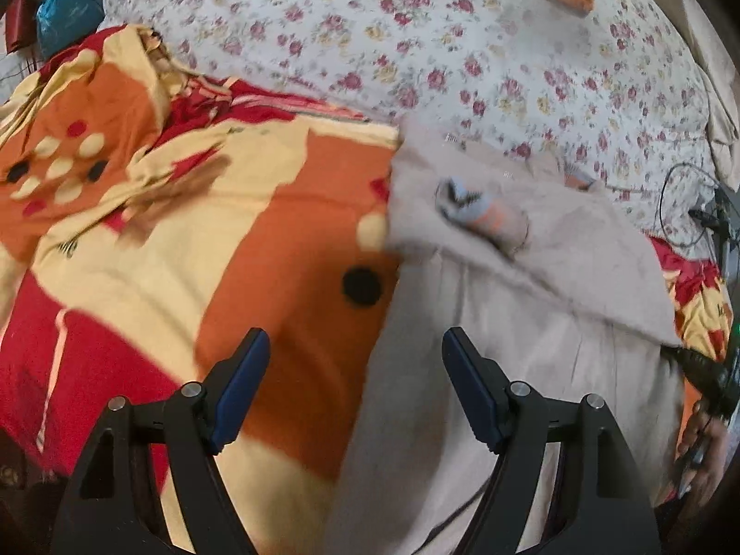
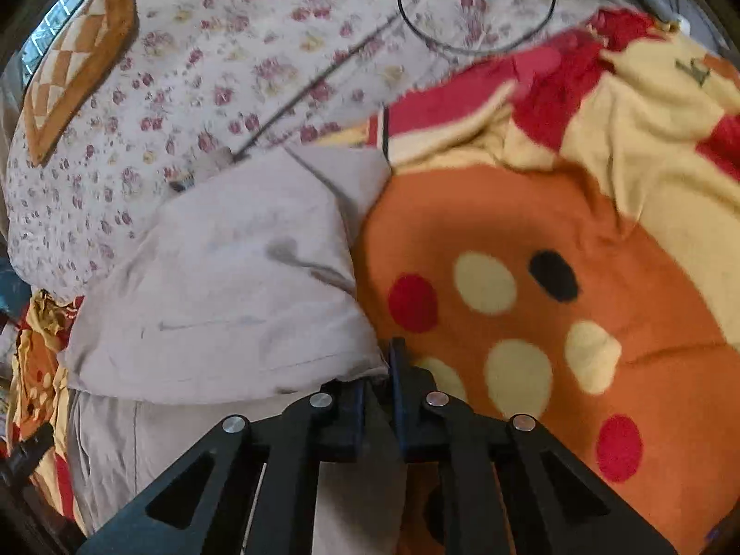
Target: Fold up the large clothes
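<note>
A large beige garment (image 1: 532, 323) lies on the bed, its upper part folded over, partly on an orange, red and yellow blanket (image 1: 208, 240). My left gripper (image 1: 356, 337) hovers open over the garment's left edge, where it meets the blanket, with nothing between its blue pads (image 1: 240, 393). In the right wrist view the folded beige garment (image 2: 231, 286) sits left of the spotted blanket (image 2: 532, 254). My right gripper (image 2: 379, 360) is shut at the fold's lower right corner, and the cloth appears pinched between the fingers.
A floral sheet (image 1: 416, 46) covers the far bed. A small grey and orange rolled item (image 1: 481, 217) rests on the garment. Black cables (image 2: 476, 9) loop across the sheet. An orange checked cushion (image 2: 78, 60) lies far off. A hand (image 1: 698, 453) shows at the right edge.
</note>
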Tool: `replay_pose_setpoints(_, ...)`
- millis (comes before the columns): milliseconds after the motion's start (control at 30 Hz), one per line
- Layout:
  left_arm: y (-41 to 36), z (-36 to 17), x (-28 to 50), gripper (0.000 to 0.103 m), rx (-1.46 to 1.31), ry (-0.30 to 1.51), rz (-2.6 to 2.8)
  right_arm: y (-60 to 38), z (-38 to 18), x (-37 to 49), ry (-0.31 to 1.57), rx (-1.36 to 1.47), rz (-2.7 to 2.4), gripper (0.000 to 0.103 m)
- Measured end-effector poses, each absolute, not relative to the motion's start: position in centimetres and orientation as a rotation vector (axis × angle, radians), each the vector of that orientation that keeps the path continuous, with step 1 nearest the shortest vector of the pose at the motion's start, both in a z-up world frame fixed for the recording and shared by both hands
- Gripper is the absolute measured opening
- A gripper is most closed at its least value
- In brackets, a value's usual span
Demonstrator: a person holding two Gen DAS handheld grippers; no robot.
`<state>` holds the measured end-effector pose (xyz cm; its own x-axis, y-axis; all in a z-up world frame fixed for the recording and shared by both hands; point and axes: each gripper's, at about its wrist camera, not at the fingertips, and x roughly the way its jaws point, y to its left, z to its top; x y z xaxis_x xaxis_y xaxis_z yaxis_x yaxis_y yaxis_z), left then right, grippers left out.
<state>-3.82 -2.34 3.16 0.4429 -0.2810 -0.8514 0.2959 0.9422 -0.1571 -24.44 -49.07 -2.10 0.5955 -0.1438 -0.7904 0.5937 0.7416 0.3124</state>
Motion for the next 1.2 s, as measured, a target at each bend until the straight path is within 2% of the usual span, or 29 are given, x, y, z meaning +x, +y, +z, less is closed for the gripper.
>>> replay_pose_setpoints(67, -1.6, 3.2, -4.6, 0.077, 0.009, 1.062, -0.365, -48.3, -1.3, -24.8, 0.847, 0.566, -0.441, 0.01)
replay_pose_setpoints(100, -1.1, 3.3, -5.2, 0.077, 0.005, 1.059, -0.384, -47.8, -0.6, -25.3, 0.852, 0.548, -0.424, 0.014)
replay_pose_setpoints(133, -0.9, 3.4, -5.6, 0.077, 0.005, 1.057, -0.397, -47.4, 0.3, -26.2, 0.853, 0.527, -0.417, 0.024)
replay_pose_setpoints(167, -0.5, 3.4, -6.2, 0.077, 0.004, 1.054, -0.41, -46.9, 0.9, -27.3, 0.859, 0.508, -0.409, 0.048)
replay_pose_setpoints(233, -0.2, 3.0, -6.8, 0.078, 0.009, 1.066, -0.432, -45.9, 1.9, -29.8, 0.869, 0.488, -0.342, 0.075)
replay_pose_setpoints(333, -0.2, 2.3, -7.5, 0.078, 0.017, 1.108, -0.474, -44.3, 1.1, -32.2, 0.892, 0.509, -0.277, 0.074)
replay_pose_setpoints(400, -0.3, 2.0, -7.9, 0.078, 0.019, 1.109, -0.483, -42.8, -0.4, -32.8, 0.917, 0.516, -0.221, 0.053)
replay_pose_setpoints(433, -0.5, 1.9, -8.1, 0.078, 0.025, 1.108, -0.481, -41.8, -1.1, -32.8, 0.93, 0.479, -0.214, 0.018)
replay_pose_setpoints(467, -0.6, 1.7, -8.3, 0.077, 0.036, 1.112, -0.479, -41.1, -1.5, -32.7, 0.946, 0.405, -0.256, 0.005)
replay_pose_setpoints(567, -0.4, 1.4, -9.5, 0.078, 0.068, 1.116, -0.497, -41.0, -0.4, -34.4, 0.895, 0.352, -0.306, 0.0)
replay_pose_setpoints(733, 0.4, 0.3, -10.9, 0.078, 0.104, 1.144, -0.494, -43.5, -0.3, -36.5, 0.895, 0.419, -0.373, 0.0)
replay_pose_setpoints(800, 1.0, 0.5, -11.5, 0.077, 0.086, 1.144, -0.503, -43.3, 0.0, -37.0, 0.896, 0.438, -0.337, 0.009)
replay_pose_setpoints(833, 1.4, 0.6, -11.7, 0.077, 0.078, 1.141, -0.506, -43.1, 0.4, -37.7, 0.895, 0.466, -0.305, 0.023)
replay_pose_setpoints(867, 1.6, 0.6, -12.0, 0.077, 0.074, 1.138, -0.508, -42.9, 0.5, -38.1, 0.907, 0.498, -0.26, 0.052)
replay_pose_setpoints(900, 1.9, 0.7, -12.2, 0.078, 0.075, 1.138, -0.506, -42.3, 0.3, -38.5, 0.936, 0.526, -0.213, 0.065)
replay_pose_setpoints(933, 2.0, 0.6, -12.3, 0.078, 0.076, 1.14, -0.503, -41.5, -0.1, -39.0, 0.981, 0.537, -0.171, 0.071)
replay_pose_setpoints(1200, 2.5, -0.6, -14.5, 0.078, 0.129, 1.16, -0.516, -36.0, -5.7, -39.6, 1.234, 0.52, 0.001, 0.071)
